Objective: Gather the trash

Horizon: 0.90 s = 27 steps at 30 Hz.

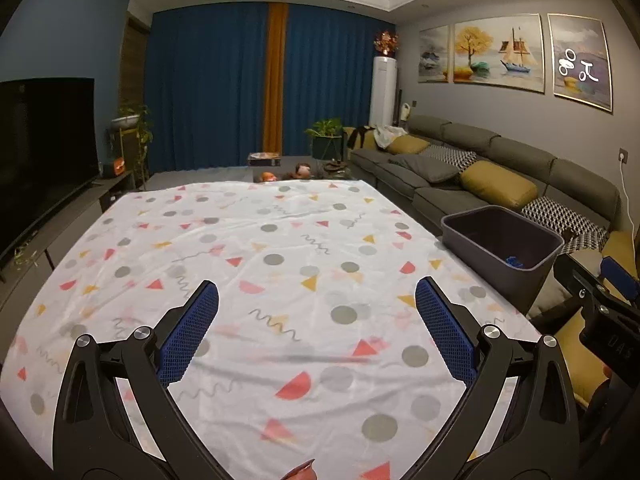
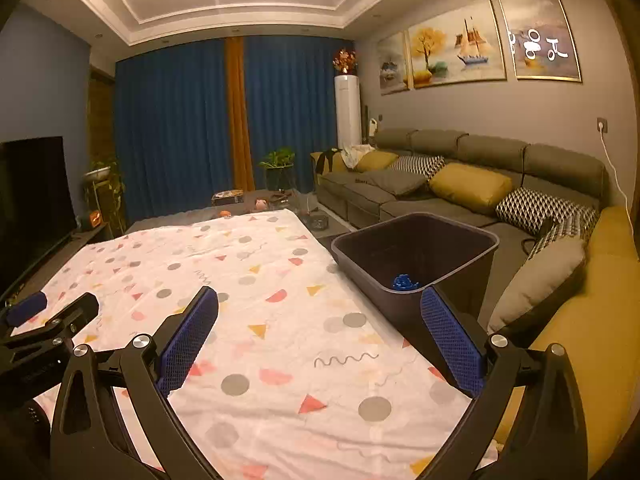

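Blue-padded left tongs (image 1: 316, 320) spread wide, nothing between them; right tongs (image 2: 320, 320) also fully spread and empty, hovering over the patterned cloth (image 1: 280, 240) on the worktop. Dark bin (image 2: 416, 256) sits at the worktop's right edge, a blue scrap (image 2: 404, 282) already inside. Reddish bit (image 1: 302, 472) peeks at the bottom edge of the left view, too cut off to identify. Step looks like between drops, hunting the next piece. Next move needs finding trash, lowering over it and closing.

White tablecloth (image 1: 280, 240) with red, yellow, grey shapes; dark grey bin (image 2: 416, 256); blue curtains (image 1: 208, 88).
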### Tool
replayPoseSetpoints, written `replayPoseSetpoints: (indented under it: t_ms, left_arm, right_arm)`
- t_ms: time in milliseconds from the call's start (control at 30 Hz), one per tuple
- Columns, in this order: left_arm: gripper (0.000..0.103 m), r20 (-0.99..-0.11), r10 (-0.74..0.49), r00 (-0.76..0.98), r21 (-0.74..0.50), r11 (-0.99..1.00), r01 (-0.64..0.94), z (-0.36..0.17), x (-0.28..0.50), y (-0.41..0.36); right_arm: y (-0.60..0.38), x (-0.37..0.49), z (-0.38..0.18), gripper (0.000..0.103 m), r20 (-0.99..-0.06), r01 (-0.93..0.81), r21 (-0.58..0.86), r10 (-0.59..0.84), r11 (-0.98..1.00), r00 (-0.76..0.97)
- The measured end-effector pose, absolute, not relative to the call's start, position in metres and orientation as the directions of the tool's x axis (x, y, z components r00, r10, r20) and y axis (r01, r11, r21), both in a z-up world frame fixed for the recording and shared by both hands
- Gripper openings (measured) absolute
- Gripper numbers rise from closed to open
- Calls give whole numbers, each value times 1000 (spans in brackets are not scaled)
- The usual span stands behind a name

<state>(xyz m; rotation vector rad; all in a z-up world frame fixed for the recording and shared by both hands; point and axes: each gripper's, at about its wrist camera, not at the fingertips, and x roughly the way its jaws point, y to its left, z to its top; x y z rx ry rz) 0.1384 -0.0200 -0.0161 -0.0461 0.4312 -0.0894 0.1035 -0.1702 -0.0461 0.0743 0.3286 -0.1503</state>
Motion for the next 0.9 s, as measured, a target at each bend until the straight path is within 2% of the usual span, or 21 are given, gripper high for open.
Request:
replayPoseSetpoints:
  t_ms: [433,900]
  left_arm:
    - [97,-378,-86,922,-82,995,60,-5,101,2]
    - [97,-379,-108,919,-108,992,72,-2,94,6]
  right_arm:
    - [-142,68,-33,97,-257,135,-7,-132,991,957]
    - [-137,61,-31,97,-240,121,-2,-118,993,964]
